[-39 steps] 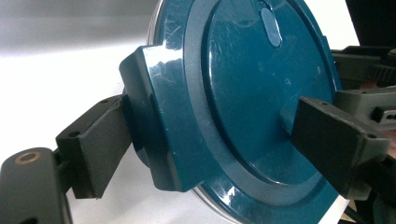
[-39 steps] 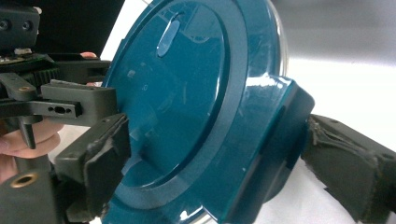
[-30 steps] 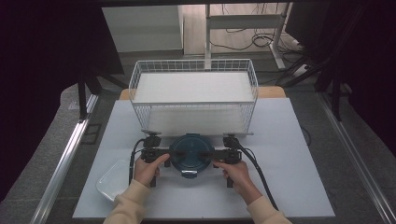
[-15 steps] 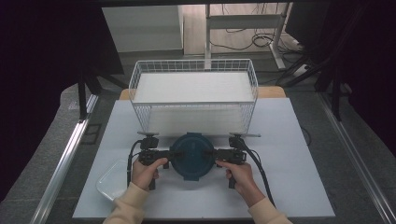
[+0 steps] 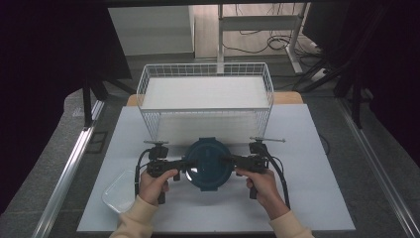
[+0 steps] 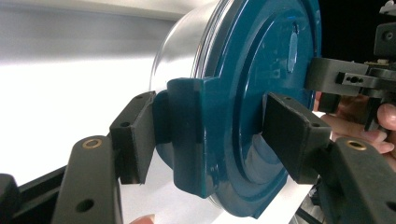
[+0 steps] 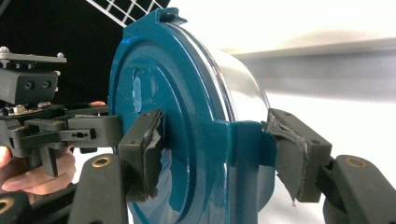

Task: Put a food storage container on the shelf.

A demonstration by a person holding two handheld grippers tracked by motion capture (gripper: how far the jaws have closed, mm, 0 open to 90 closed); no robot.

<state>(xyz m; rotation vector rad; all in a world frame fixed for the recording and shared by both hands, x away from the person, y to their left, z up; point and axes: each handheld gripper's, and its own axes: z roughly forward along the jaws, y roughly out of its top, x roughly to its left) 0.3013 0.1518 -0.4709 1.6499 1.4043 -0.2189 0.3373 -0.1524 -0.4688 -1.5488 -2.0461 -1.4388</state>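
Observation:
A round container (image 5: 208, 162) with a teal lid and a clear body hangs just above the white table (image 5: 307, 188), gripped from both sides. My left gripper (image 5: 181, 166) clamps its left edge. In the left gripper view, one pad (image 6: 135, 135) presses a teal latch tab and the other lies on the lid's face (image 6: 243, 70). My right gripper (image 5: 233, 161) clamps the opposite edge; its pads (image 7: 144, 149) pinch the lid face and the tab there (image 7: 243, 140). Both pairs of jaws have just been closing on the container.
A white wire basket (image 5: 205, 91) stands right behind the container, its front wall close to the lid's far edge. A clear plastic tray (image 5: 119, 191) lies on the table by my left hand. Cables trail from both grippers.
Both hands have risen a little with the container between them. It now shows larger and is off the table surface.

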